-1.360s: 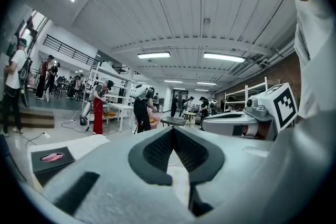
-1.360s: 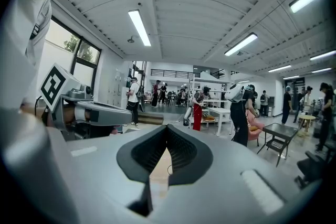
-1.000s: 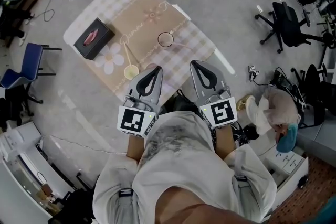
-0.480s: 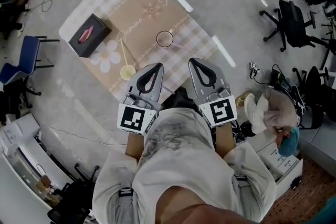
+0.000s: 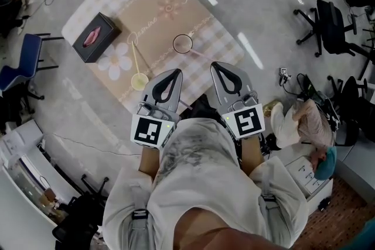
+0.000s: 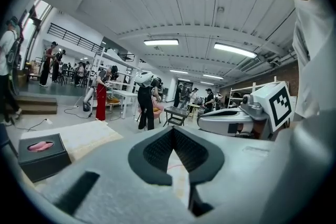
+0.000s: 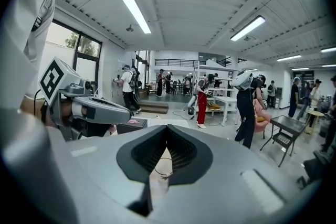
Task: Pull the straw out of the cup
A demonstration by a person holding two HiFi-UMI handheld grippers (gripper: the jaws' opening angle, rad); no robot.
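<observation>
Near the cup (image 5: 183,43), on the person's side of it, the left gripper (image 5: 173,76) and right gripper (image 5: 218,68) are hovering, jaws closed on nothing. The straw (image 5: 198,53) is sitting in the cup, so the whole pull seems to be waiting.

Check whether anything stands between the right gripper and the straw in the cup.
Nothing visible does. Only bare tablecloth lies between the right gripper and the straw; the yellow spoon lies further left.
</observation>
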